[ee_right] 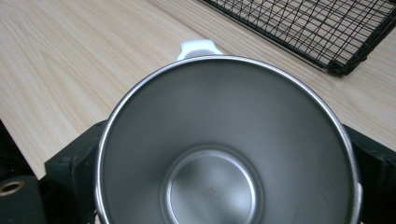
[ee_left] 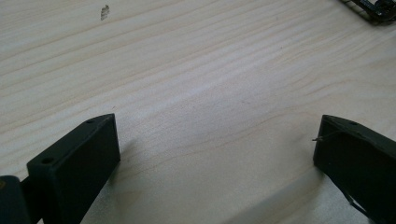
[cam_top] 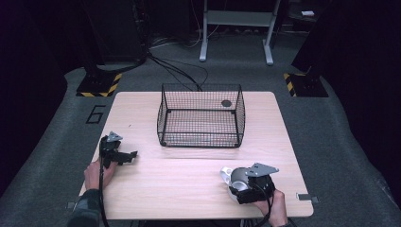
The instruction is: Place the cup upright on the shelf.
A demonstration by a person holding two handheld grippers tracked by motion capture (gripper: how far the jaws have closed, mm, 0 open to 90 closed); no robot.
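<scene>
cup [ee_right: 224,154]: steel, sits btwn the right gripper's jaws, mouth facing that gripper's camera; inside bare, flat round bottom visible. In high view the cup [cam_top: 235,176] is on the near right part of the table, just left of the gripper body.
cup handle [ee_right: 199,47]: white, on the far side of the rim, pointing toward the basket.
right gripper [cam_top: 246,187]: jaws on both sides of the cup wall, pressed against it, so clamped on the cup; grey plate on top, person's hand behind it at the near edge.
basket [cam_top: 201,115]: black wire mesh, open top, mid-table toward the far side, well apart from the cup; small dark round spot seen at its far right corner, can't tell what. Its corner [ee_right: 345,67] shows in right gripper view, beyond the cup.
left gripper [cam_top: 124,156]: near left of table, hand behind it; well apart from cup and basket.
left jaws: spread wide, nothing btwn them but bare wood, resting on or just above the table [ee_left: 196,84].
table: light wood, grain running across.
floor [cam_top: 331,118]: grey carpet around table.
</scene>
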